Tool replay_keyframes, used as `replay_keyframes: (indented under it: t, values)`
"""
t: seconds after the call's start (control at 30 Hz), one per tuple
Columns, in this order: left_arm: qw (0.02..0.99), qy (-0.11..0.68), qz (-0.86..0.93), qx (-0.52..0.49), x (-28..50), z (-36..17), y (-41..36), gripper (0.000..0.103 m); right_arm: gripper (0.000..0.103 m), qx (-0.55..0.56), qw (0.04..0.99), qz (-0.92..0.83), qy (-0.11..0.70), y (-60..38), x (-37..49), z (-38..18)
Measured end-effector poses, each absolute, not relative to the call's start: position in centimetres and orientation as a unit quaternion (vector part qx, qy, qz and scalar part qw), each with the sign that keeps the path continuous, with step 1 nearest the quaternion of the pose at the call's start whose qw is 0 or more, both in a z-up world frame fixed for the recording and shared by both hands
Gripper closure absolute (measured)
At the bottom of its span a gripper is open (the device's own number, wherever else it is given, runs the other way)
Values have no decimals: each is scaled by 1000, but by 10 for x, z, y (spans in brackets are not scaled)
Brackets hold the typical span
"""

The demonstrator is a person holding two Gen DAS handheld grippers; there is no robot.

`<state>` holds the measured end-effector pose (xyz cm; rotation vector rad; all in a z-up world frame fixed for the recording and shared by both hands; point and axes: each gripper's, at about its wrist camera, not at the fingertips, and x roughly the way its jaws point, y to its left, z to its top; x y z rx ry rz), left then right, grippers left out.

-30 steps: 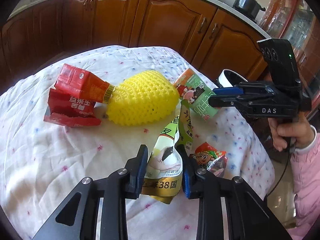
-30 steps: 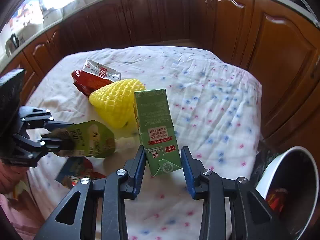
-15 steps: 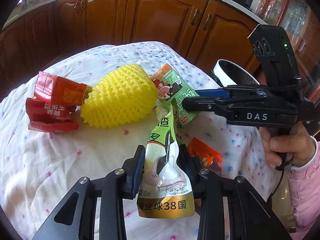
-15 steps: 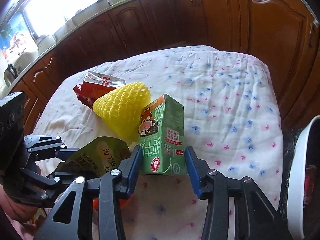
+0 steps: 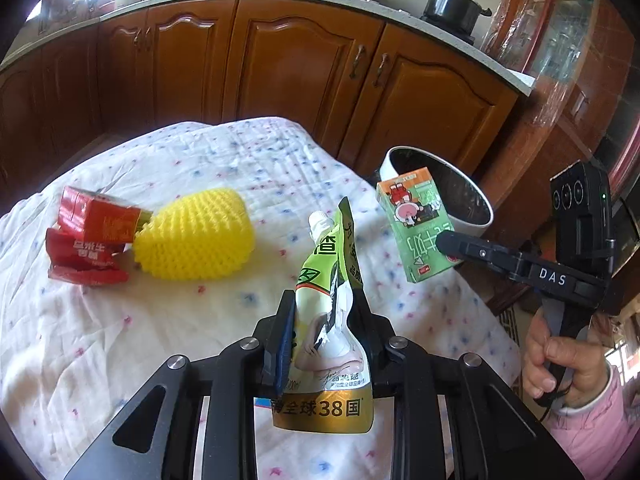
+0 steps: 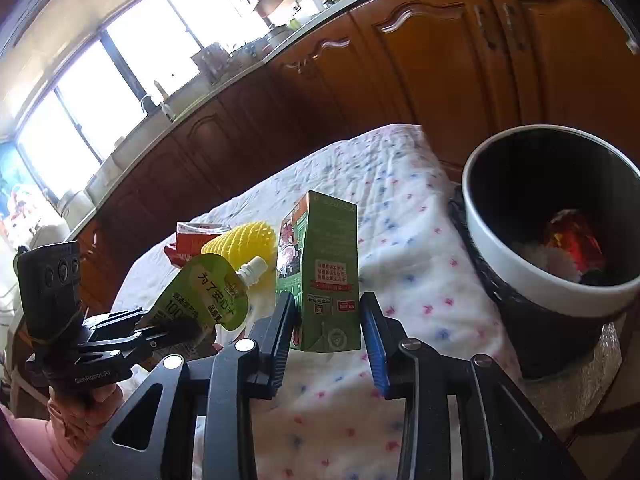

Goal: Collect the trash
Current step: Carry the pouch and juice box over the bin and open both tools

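Between right tongs (image 6: 326, 332): green cardboard drink carton (image 6: 320, 276), gripped; left tongs (image 5: 322, 336) clamp green-gold spouted pouch (image 5: 328, 344). Carry step; next, release over white-rimmed bin (image 6: 520, 280) just right.

Right gripper (image 5: 452, 240) body: "DAS" is printed in white.
Left gripper (image 6: 188, 332) body: "GenRobot.AI" is read.
Pouch (image 5: 332, 336) between the left jaws: "全球38国" (gold band), "100ml".
Red wrapper (image 5: 86, 256): characters are seen, blurred.

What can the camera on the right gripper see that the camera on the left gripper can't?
Only the right wrist view shows trash inside the bin, a red wrapper, plus the bright windows. Only the left wrist view shows a black pot on the counter. Both show the green carton in the right gripper, the pouch in the left gripper, and the yellow foam net.
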<state>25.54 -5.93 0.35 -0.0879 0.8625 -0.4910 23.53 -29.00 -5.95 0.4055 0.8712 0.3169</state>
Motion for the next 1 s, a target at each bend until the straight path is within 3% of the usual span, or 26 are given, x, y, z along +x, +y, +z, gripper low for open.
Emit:
replay_keyframes:
  t: [0.53, 1.0]
  values:
    - [870, 395, -292, -27, 282, 17, -140, 78, 69, 235, 899, 65, 362, -375, 189, -31]
    - [870, 395, -294, -9, 332, 13, -210, 78, 69, 229, 910, 1, 346, -426, 200, -22]
